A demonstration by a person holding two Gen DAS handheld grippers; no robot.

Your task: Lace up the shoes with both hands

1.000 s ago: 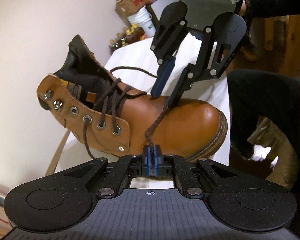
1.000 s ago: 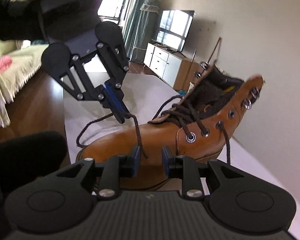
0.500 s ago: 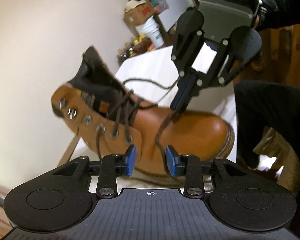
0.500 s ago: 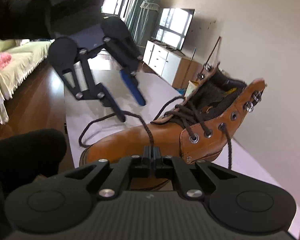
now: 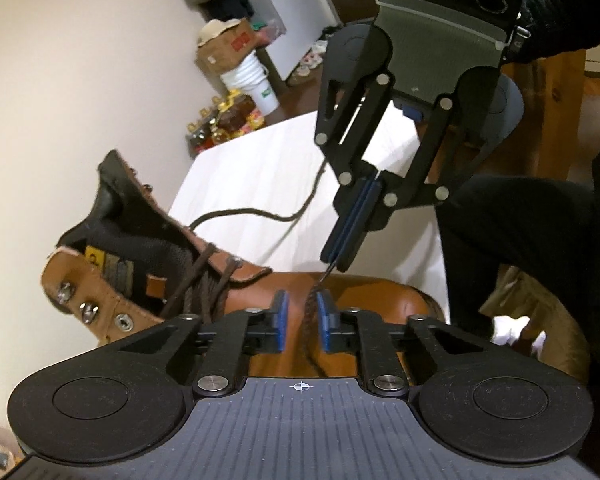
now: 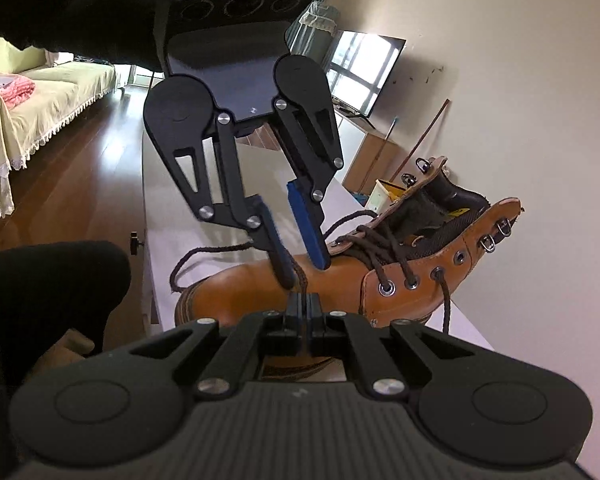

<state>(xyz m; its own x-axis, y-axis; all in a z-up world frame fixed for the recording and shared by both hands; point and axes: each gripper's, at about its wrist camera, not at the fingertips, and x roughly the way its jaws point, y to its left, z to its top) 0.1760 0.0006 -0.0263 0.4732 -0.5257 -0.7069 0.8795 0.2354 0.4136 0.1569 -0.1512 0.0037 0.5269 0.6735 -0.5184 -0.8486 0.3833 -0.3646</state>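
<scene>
Lace [image 5: 309,322] first: the dark brown cord runs up between the blue pads of the left hand-held gripper [image 5: 301,321], whose jaws stand parted around it without pinching. Seen from the other side, that same left hand-held gripper [image 6: 300,246] hangs spread over the boot's vamp, one finger on either side of the cord. The right hand-held gripper [image 6: 301,307] is clenched on the lace, blue pads pressed flat together with the cord caught between them. In the left wrist view it reaches down from above, the right hand-held gripper [image 5: 334,263] nipping the cord just over the toe.

Below both sits the tan leather boot [image 5: 364,296], resting on its sole on the white bench [image 5: 268,184], toe towards the person's dark trouser leg [image 5: 512,248], open collar towards the wall. Lower eyelets are threaded in a dark criss-cross; the upper hooks [image 6: 496,236] stand bare. A second lace end [image 6: 446,304] dangles from an eyelet down the boot's side, and a loose loop of cord [image 5: 260,214] trails over the bench behind the boot.

Farther off, a white bucket [image 5: 250,80] with a cardboard box [image 5: 230,46] on top, and bottles [image 5: 224,120] beside it, stand by the wall. The other way, a draped sofa [image 6: 48,100] and a television [image 6: 364,76].
</scene>
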